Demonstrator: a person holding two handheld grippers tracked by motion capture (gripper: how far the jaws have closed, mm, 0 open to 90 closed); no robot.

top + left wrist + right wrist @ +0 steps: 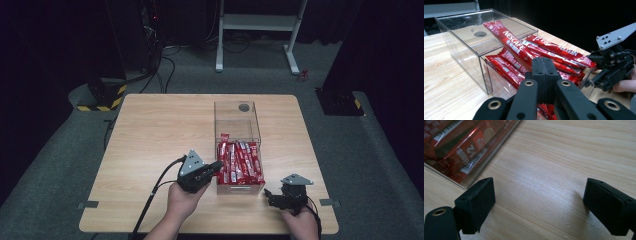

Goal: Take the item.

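Note:
A clear plastic box (237, 119) stands on the wooden table (150, 140) with its drawer (240, 188) pulled toward me. Red Nescafe sachets (240, 162) fill the drawer. In the left gripper view one sachet (509, 43) leans up against the box's top edge (506, 40). My left gripper (218, 165) is at the drawer's left wall, its jaws shut (544, 71) with nothing seen between them. My right gripper (269, 195) rests on the table just right of the drawer's front corner. Its jaws (539, 195) stand open over bare wood. It also appears in the left gripper view (614, 65).
The drawer's corner with barcoded sachets (461, 147) lies just left of my right gripper's left jaw. Beyond the table stand a white frame (255, 22), a yellow-and-black striped base (102, 97) and a dark stand (340, 102). Bare tabletop stretches left of the box.

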